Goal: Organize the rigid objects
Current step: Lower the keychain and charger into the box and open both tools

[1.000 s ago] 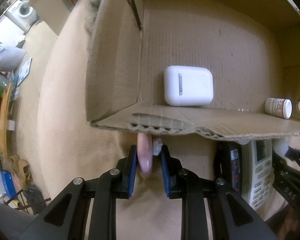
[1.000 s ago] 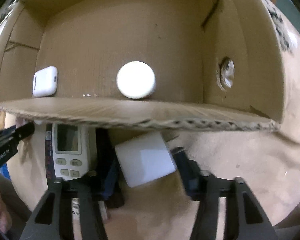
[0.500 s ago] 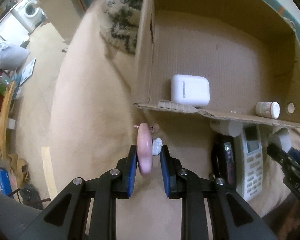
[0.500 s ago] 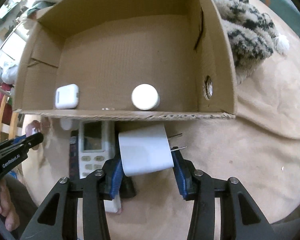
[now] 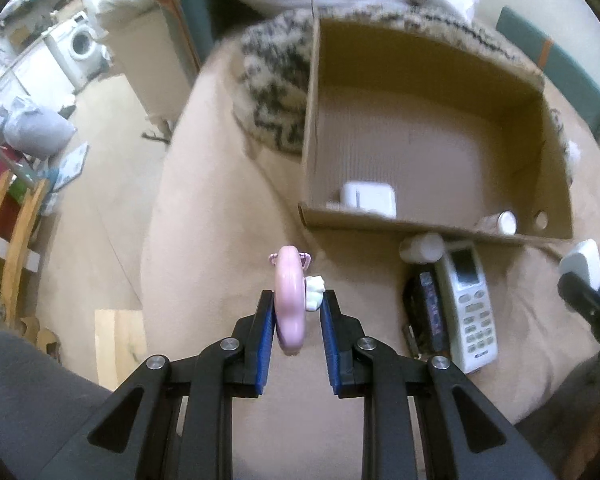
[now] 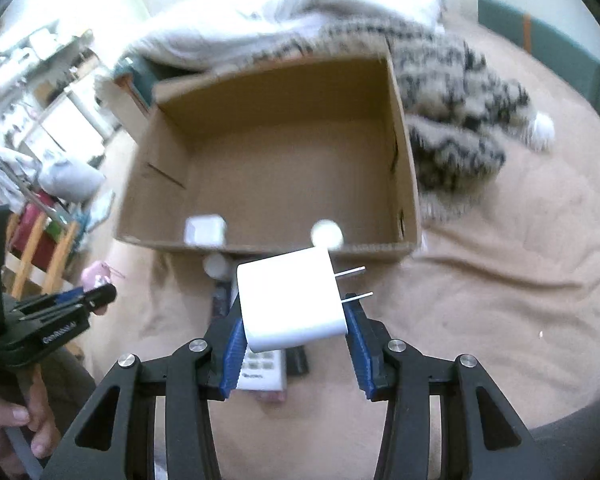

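Cardboard box [image 5: 420, 152] sits in the upper centre of the left wrist view, open at the top, on a tan bed cover [image 5: 220, 240]. Low in that frame, the left gripper [image 5: 296, 316] pinches a flat pink disc-shaped trinket [image 5: 288, 300] edge-on between its blue pads, jaws narrow, with a small white figure on the disc's right face. Right of it, outside the box's near wall, lie a white bottle [image 5: 422, 247], a dark flat item [image 5: 430, 312] and a white remote control [image 5: 470, 312]. Inside the box, against that wall, rest a white earbud case [image 5: 368, 198] and a small pill bottle [image 5: 502, 222].

In the right wrist view, the box [image 6: 276, 148] fills the middle. The right gripper [image 6: 296, 332] clamps a white plug charger [image 6: 290, 302] by its sides, prongs pointing to the right of the frame; the charger hangs in front of the near wall.

Both loads look bound for the box. To do it well, carry each fully over the near wall before lowering, aim at bare floor toward the far side, clear of the case and pill bottle, and keep the two grippers apart. Let go only low over the floor, so the thin disc does not roll and the charger's prongs do not snag.
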Demonstrator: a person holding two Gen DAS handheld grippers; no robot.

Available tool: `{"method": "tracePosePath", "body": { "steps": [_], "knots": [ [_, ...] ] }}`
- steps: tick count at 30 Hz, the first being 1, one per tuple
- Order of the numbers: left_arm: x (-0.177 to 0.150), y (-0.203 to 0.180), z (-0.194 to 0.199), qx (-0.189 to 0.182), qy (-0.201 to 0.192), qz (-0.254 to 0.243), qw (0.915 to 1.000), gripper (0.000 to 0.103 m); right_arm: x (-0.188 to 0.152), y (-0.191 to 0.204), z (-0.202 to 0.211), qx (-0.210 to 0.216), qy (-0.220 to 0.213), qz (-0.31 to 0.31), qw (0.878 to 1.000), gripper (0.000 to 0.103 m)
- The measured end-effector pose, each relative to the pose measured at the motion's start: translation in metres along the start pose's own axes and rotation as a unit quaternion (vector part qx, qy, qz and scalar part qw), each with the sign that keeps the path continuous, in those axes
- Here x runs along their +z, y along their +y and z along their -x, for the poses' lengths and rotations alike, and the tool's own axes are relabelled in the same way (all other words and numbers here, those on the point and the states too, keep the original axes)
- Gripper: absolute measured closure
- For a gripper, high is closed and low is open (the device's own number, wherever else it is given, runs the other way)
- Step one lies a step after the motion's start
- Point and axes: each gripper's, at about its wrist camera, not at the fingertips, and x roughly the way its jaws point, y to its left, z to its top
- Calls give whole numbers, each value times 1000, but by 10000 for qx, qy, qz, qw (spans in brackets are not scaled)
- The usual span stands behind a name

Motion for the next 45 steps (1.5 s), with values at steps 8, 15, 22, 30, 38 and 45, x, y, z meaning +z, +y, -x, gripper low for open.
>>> {"method": "tracePosePath", "body": {
  "steps": [8,15,22,30,38,45],
  "knots": [
    [23,-3,48,51,-864,-102,9962,83,19,20,10,163,-856,190,9960,55],
    [58,-11,72,87,-1456,-188,9891,83,47,13,10,224,-997,146,9947,55],
    [94,-16,68,80,-1570,-203,9874,83,77,12,-5,231,-997,167,9946,55],
    [124,-38,34,54,-1497,-510,9874,83,102,5,-43,261,-768,79,9967,55],
    [114,-61,-27,-92,-1143,-919,9891,83,84,-1,-102,106,151,106,9998,55],
    [115,-61,-53,-184,-754,-840,9934,83,82,3,-115,104,325,200,9992,55]
  ]
}}
